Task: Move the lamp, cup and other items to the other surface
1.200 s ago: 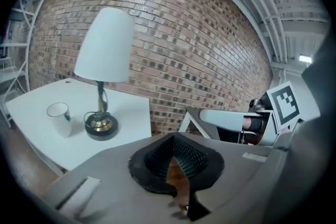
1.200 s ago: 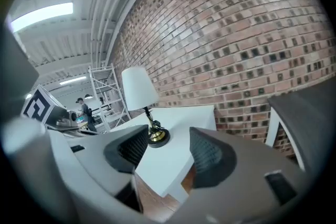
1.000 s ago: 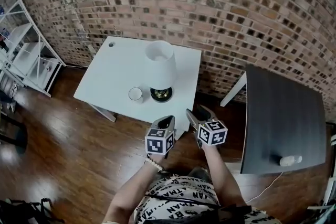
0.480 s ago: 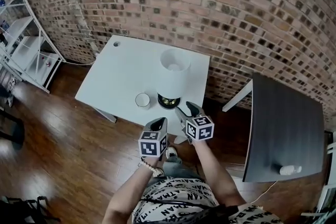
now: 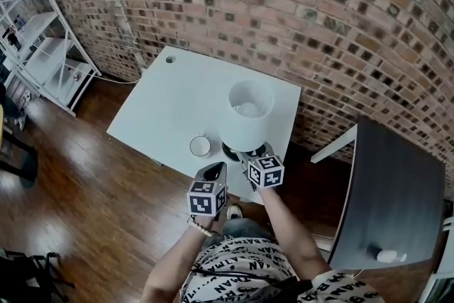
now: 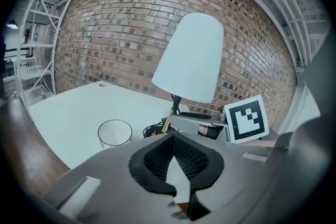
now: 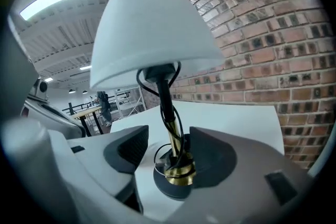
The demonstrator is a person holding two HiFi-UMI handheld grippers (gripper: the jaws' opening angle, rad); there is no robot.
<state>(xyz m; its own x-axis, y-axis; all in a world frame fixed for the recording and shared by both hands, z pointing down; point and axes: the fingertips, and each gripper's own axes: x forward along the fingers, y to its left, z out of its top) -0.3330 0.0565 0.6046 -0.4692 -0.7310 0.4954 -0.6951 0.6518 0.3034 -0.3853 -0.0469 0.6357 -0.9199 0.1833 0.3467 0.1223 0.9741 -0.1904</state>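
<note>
A lamp with a white shade [image 5: 250, 113] and a dark round base stands near the front edge of the white table [image 5: 170, 89]. A white cup [image 5: 200, 146] sits just left of it. My right gripper [image 5: 254, 152] is at the lamp's foot. In the right gripper view, my right gripper [image 7: 168, 152] is open, with the brass stem [image 7: 176, 157] between the pads; the left pad stands clear of the stem. My left gripper [image 5: 213, 170] hovers at the table's front edge, near the cup [image 6: 114, 132], shut and empty, with the lamp [image 6: 191, 57] ahead to its right.
A dark table [image 5: 397, 181] stands to the right with a small white object [image 5: 386, 254] near its front. White metal shelving [image 5: 42, 46] is at the far left. A brick wall runs behind both tables, and the floor is wood.
Both grippers moved forward to the white table. The right gripper came from short of the table's edge to straddle the lamp's stem. The left one drew near the cup.
</note>
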